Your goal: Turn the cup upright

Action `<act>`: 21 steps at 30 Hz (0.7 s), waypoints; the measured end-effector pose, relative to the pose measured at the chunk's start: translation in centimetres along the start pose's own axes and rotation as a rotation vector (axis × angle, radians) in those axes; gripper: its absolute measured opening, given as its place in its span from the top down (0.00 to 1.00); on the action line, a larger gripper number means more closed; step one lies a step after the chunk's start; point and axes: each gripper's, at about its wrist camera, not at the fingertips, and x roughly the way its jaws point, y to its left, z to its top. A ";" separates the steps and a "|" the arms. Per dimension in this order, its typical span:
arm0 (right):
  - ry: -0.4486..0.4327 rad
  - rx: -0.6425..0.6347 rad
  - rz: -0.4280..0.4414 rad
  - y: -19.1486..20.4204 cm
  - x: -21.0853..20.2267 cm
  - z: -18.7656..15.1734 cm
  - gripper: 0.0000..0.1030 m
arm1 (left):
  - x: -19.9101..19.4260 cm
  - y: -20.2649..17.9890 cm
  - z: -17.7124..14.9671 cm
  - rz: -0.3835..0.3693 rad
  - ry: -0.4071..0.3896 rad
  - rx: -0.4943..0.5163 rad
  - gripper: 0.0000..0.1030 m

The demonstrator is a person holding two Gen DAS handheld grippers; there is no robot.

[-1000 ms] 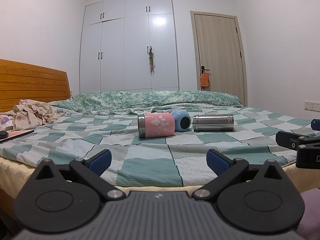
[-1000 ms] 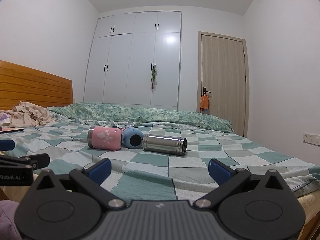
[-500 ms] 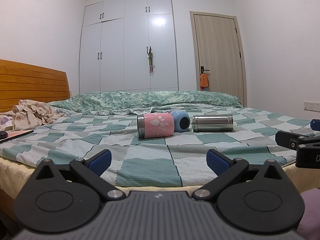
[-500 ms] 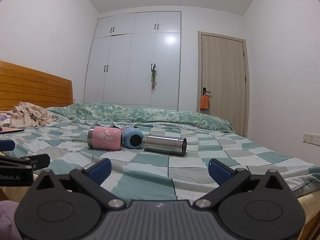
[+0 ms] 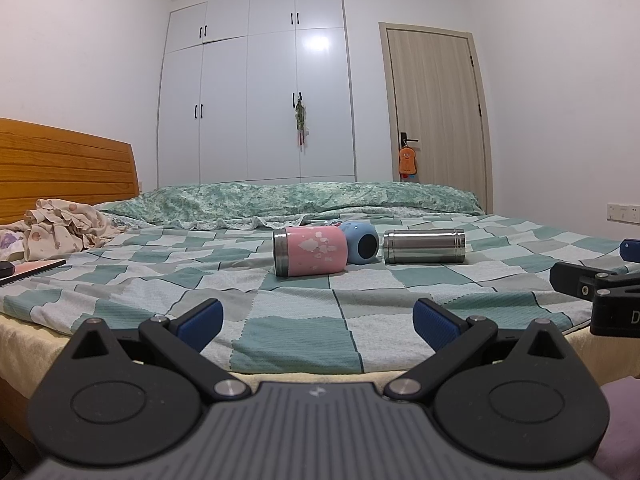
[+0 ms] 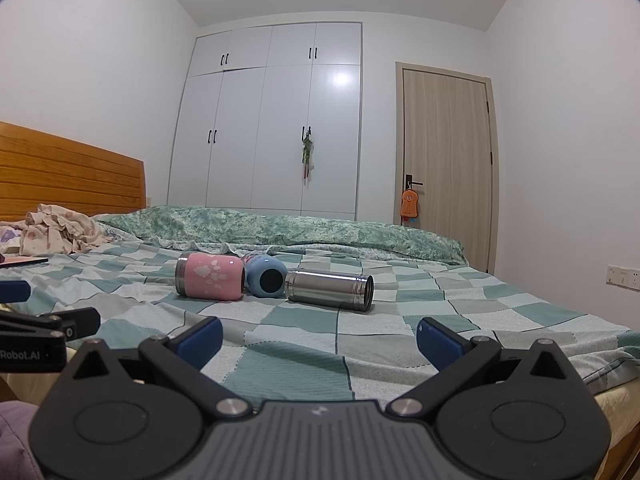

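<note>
Three cups lie on their sides in a row on the checked bedspread: a pink cup on the left, a blue cup with its dark mouth facing me in the middle, and a steel cup on the right. My left gripper is open and empty at the bed's near edge, well short of the cups. My right gripper is open and empty, also short of them. Each gripper's fingers show at the other view's edge.
A crumpled cloth and a flat pink item lie at the bed's left by the wooden headboard. A folded green quilt runs along the far side. White wardrobe and a door stand behind.
Both views have shifted very slightly; the cups have not moved and both grippers stay open.
</note>
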 end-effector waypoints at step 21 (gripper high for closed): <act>-0.001 0.000 0.000 -0.1 0.1 -0.1 0.00 | 0.0 -0.3 0.0 -0.002 -0.001 0.000 0.00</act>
